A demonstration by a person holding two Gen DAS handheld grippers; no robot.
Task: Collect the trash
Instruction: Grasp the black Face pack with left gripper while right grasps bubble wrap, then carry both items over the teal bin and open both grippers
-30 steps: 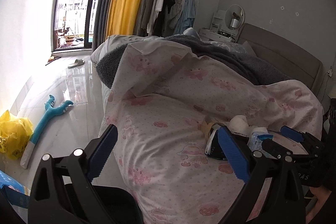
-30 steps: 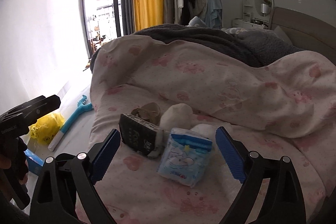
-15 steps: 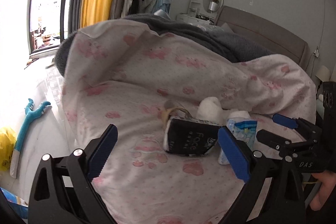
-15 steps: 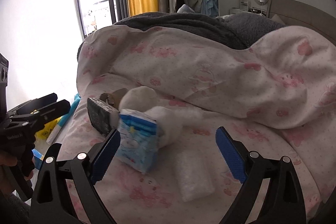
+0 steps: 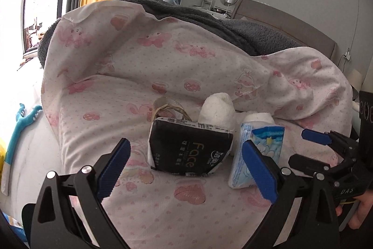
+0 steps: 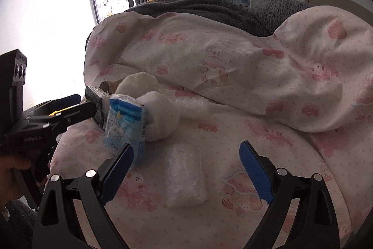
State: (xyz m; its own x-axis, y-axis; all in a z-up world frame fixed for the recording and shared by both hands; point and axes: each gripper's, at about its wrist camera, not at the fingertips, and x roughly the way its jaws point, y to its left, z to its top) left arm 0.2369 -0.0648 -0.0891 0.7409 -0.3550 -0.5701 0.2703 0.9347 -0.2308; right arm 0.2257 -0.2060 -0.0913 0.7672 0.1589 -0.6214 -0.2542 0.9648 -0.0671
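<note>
Trash is gathered in a small cluster on the pink-patterned quilt [image 5: 186, 57] of the bed. A black tissue pack [image 5: 190, 151] marked "Face" is propped on its edge at the middle of the left wrist view, with a blue-and-white tissue pack [image 5: 254, 153] just beside it on the right. Behind these two, a white crumpled wad [image 5: 218, 111] and a second white wad [image 5: 257, 118] are seen, and a brownish strap-like item [image 5: 167, 106] lies behind the black pack; what it is cannot be told. In the right wrist view, a clear bubble-wrap packet [image 6: 185, 176] lies flat on the quilt, nearer the camera than the cluster and apart from it.

The left gripper [image 5: 186, 167] is held low over the quilt with its jaws spread wide; the black pack is framed between the blue pads without being touched. The right gripper [image 6: 186, 169] is likewise spread wide, and nothing is grasped; the bubble-wrap packet is seen between its pads, while the blue-and-white pack stands just beyond the left pad. Each gripper is visible at the edge of the other's view, gripped by a hand [image 5: 360, 211].

A grey blanket [image 5: 209, 18] is heaped behind the quilt. A blue toy [image 5: 21, 123] lies on the floor at the left.
</note>
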